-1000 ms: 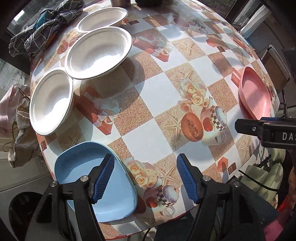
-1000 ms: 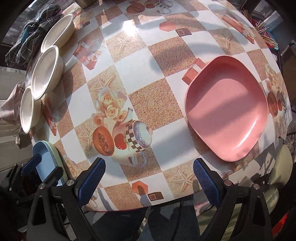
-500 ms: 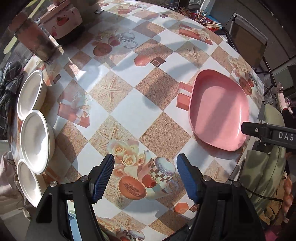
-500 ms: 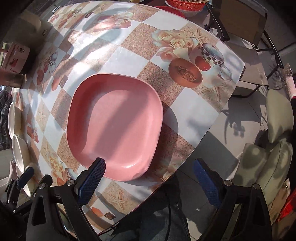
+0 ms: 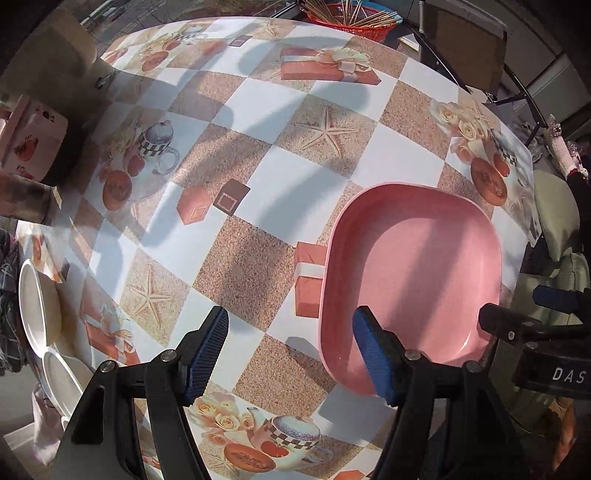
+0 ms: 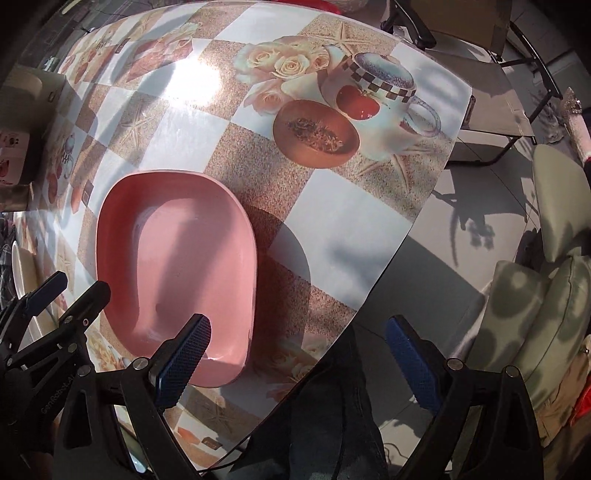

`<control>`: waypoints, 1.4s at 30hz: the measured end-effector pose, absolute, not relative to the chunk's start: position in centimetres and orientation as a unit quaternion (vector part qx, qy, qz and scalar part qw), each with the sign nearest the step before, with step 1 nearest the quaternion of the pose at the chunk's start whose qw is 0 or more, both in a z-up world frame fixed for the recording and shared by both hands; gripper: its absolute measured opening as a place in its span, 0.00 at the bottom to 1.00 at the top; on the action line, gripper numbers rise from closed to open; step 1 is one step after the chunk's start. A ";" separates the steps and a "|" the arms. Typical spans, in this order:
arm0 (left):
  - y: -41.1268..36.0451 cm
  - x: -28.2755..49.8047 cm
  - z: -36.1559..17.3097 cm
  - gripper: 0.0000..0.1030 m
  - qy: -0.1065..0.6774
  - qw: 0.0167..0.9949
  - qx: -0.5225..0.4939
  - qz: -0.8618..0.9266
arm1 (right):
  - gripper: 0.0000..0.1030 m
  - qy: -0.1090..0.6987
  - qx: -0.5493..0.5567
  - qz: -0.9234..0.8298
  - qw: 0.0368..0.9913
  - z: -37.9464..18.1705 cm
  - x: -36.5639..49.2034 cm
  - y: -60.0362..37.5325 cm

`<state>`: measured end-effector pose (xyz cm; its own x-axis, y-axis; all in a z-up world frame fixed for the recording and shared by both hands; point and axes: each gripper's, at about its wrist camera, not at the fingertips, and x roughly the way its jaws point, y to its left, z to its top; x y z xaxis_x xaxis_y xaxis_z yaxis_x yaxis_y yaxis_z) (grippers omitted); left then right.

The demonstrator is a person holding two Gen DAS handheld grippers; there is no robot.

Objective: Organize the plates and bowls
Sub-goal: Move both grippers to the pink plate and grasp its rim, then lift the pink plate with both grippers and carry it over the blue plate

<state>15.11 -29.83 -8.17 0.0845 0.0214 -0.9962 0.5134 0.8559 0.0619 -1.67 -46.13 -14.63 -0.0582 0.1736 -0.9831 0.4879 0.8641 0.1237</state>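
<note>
pink plate [image 5: 413, 273]: a rounded-square pink dish, lying flat and empty on the counter [image 5: 303, 192] near its edge; at about 4 o'clock in the left wrist view and about 9 o'clock in the right wrist view [image 6: 173, 273].
why it lies there: it sits alone, well apart from the white dishes, so it reads as the next piece to gather.
left gripper [image 5: 291, 350]: jaws apart and empty, pointing down; the right-side pad hangs over the plate's near rim, the left-side pad over bare cloth, so the rim sits between them but nothing presses on it.
right gripper [image 6: 299, 358]: jaws apart and empty; one pad overlaps the plate's near corner at about 7 o'clock, the other hangs past the counter edge, over the floor.
reason for the pose: both tools flank the plate's near side, which looks like lining up for a rim grasp; which one will take it cannot be told.
white bowls [image 5: 40, 317]: two shallow white dishes at 8 o'clock in the left wrist view, edge to edge at the counter's far side.
red basket [image 5: 347, 18]: holds thin sticks, at 12 o'clock beyond the counter.
chair [image 6: 480, 103]: beside the counter, at 1 o'clock in the right wrist view.
</note>
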 end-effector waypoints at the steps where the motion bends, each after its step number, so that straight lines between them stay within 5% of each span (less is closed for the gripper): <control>1: -30.2 15.4 -8.5 0.71 0.655 0.705 0.207 -0.177 | 0.94 0.717 0.232 -0.122 0.646 -14.6 -1.6 -46.2; 7: -32.5 16.6 -10.0 0.71 0.662 0.693 0.220 -0.181 | 0.90 0.715 0.232 -0.117 0.648 -14.9 -0.7 -46.0; 13: -34.1 17.2 -11.6 0.71 0.671 0.677 0.236 -0.191 | 0.53 0.724 0.231 -0.106 0.641 -15.6 -0.1 -45.4; 18: -34.9 18.2 -12.3 0.67 0.686 0.671 0.205 -0.196 | 0.42 0.724 0.210 -0.096 0.650 -15.4 0.3 -44.6; 20: -33.9 18.3 -12.1 0.59 0.693 0.666 0.187 -0.204 | 0.23 0.723 0.209 -0.079 0.653 -15.1 0.6 -44.2; 31: -32.5 15.7 -11.8 0.25 0.698 0.663 0.170 -0.212 | 0.22 0.733 0.145 -0.053 0.662 -14.8 1.5 -41.6; 42: -27.1 10.6 -11.5 0.25 0.701 0.681 0.132 -0.168 | 0.23 0.733 0.059 0.007 0.678 -14.0 1.9 -36.5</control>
<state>10.64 -27.10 -11.54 -0.0383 -0.0446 -0.9983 0.4137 0.9086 -0.0565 1.88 -36.47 -13.99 -0.0733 0.0962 -0.9927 0.0758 0.9930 0.0906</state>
